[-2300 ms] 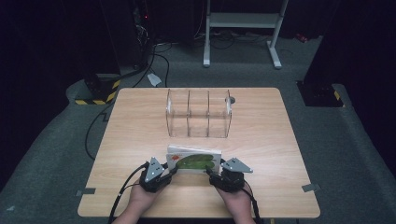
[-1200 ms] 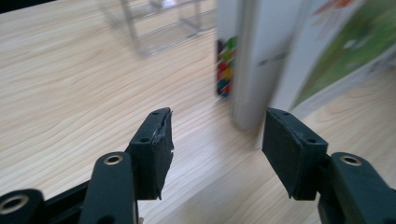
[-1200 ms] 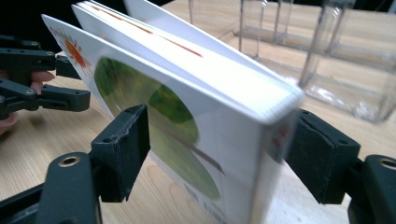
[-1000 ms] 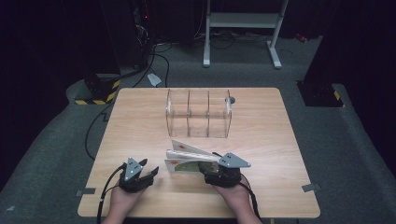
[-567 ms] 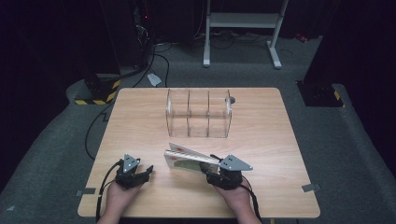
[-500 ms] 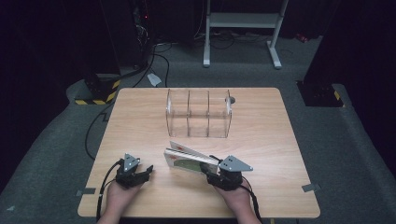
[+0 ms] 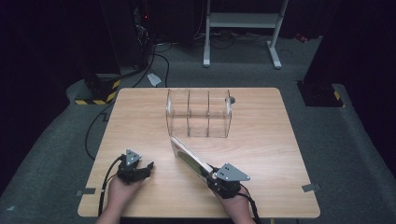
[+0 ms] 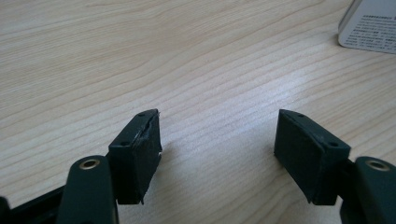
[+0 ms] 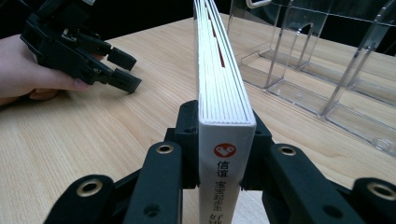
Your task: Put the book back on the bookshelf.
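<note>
The book (image 7: 190, 157) is held on edge above the near middle of the counter (image 7: 140, 116), clamped at its spine end by the right gripper (image 7: 211, 176); in the right gripper view the two jaws are seen pressed against its covers, spine towards the camera. Its long axis runs from that gripper up and away, the free end pointed at the clear acrylic organiser (image 7: 198, 113), which stands just beyond it towards the far edge. Three upright compartments are counted in the organiser, all seemingly empty, and one book. The right hand is clearly the nearer to the organiser. The left gripper (image 7: 145, 169) is rested low at the near left, well apart from the book, its jaws spread and nothing between them.
</note>
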Tool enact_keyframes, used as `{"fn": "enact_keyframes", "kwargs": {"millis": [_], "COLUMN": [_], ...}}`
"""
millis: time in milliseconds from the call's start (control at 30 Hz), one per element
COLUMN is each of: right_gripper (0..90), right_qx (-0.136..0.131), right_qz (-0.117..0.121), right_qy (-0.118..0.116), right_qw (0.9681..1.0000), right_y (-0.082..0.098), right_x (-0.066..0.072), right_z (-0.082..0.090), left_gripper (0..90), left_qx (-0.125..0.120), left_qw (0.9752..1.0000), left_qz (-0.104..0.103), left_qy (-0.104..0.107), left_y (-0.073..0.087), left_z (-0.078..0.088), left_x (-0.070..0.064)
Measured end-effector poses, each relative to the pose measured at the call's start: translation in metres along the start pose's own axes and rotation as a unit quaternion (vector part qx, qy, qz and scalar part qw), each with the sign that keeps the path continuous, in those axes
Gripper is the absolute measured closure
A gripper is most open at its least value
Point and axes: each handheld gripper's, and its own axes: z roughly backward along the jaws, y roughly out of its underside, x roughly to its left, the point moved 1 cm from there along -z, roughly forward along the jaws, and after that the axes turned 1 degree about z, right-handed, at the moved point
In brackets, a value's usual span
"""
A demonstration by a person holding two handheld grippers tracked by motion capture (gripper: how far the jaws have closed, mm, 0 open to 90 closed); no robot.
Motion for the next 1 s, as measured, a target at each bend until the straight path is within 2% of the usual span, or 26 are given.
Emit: {"fn": "enact_keyframes", "kwargs": {"millis": [100, 233, 467, 767, 1000], "right_gripper": [74.0, 74.1, 74.2, 74.3, 74.3], "right_qx": [-0.002, -0.001, -0.004, -0.007, -0.007], "right_qz": [-0.002, -0.005, -0.015, -0.030, -0.029], "right_qy": [0.006, 0.018, 0.049, 0.096, 0.128], "right_qw": [1.0000, 0.9998, 0.9987, 0.9949, 0.9913], "right_y": [0.002, 0.004, 0.009, 0.014, 0.016], "right_x": [0.000, -0.002, -0.007, -0.017, -0.023], "right_z": [0.004, 0.011, 0.025, 0.041, 0.048], "left_gripper": [31.7, 31.3, 30.9, 29.6, 29.6], "left_qx": [0.002, 0.006, 0.007, 0.008, 0.007], "left_qw": [1.0000, 0.9998, 0.9998, 0.9997, 0.9997], "left_qz": [0.002, 0.018, 0.018, 0.017, 0.014], "left_qy": [0.001, 0.010, 0.010, 0.015, 0.017], "left_y": [-0.002, -0.004, -0.005, -0.006, -0.005], "left_z": [-0.002, -0.005, -0.007, -0.007, -0.007], "left_x": [0.002, 0.005, 0.005, 0.004, 0.003]}}
